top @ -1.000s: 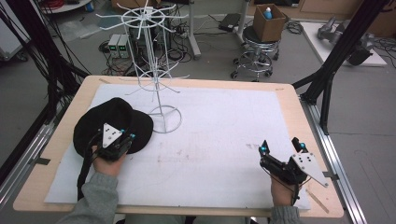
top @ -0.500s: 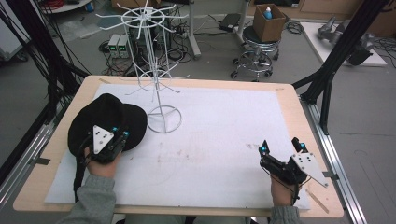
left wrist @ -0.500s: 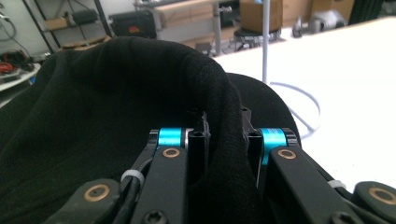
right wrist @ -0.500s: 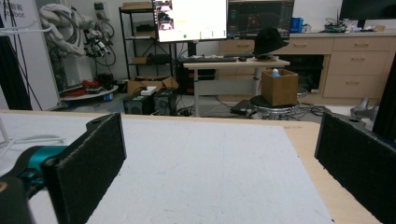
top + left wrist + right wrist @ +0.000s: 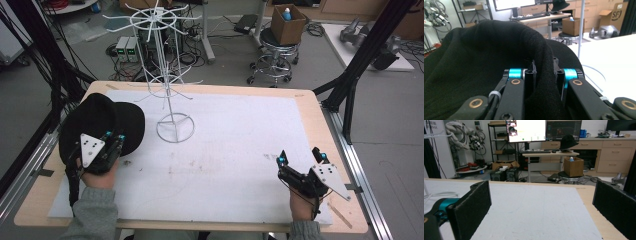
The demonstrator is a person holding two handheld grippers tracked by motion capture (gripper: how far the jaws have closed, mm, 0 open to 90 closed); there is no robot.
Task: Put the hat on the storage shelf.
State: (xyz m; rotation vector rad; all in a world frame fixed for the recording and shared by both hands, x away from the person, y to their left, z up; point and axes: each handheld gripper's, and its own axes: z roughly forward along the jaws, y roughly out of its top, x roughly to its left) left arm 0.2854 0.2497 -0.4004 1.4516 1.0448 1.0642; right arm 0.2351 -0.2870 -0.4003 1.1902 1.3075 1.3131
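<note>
A black fabric hat (image 5: 102, 120) hangs at the table's left side, and my left gripper (image 5: 114, 136) is shut on its edge. In the left gripper view a fold of the hat (image 5: 486, 55) is pinched between the two black jaws of the left gripper (image 5: 543, 72), and the crown bulges up behind them. A white wire display rack (image 5: 167, 75) with hook arms stands on its ring base just right of the hat. My right gripper (image 5: 300, 156) rests near the front right corner, open; between the spread pads of the right gripper (image 5: 541, 202) there is nothing.
A white mat (image 5: 235, 135) covers most of the wooden table (image 5: 320, 107). The rack's pole (image 5: 580, 30) rises to the right of the hat. Black frame posts (image 5: 360, 60) stand beside the table. A stool with a cardboard box (image 5: 287, 22) is beyond the far edge.
My left gripper has moved to the left and lifted, carrying the black hat with it away from the rack's base. The right gripper has stayed put.
</note>
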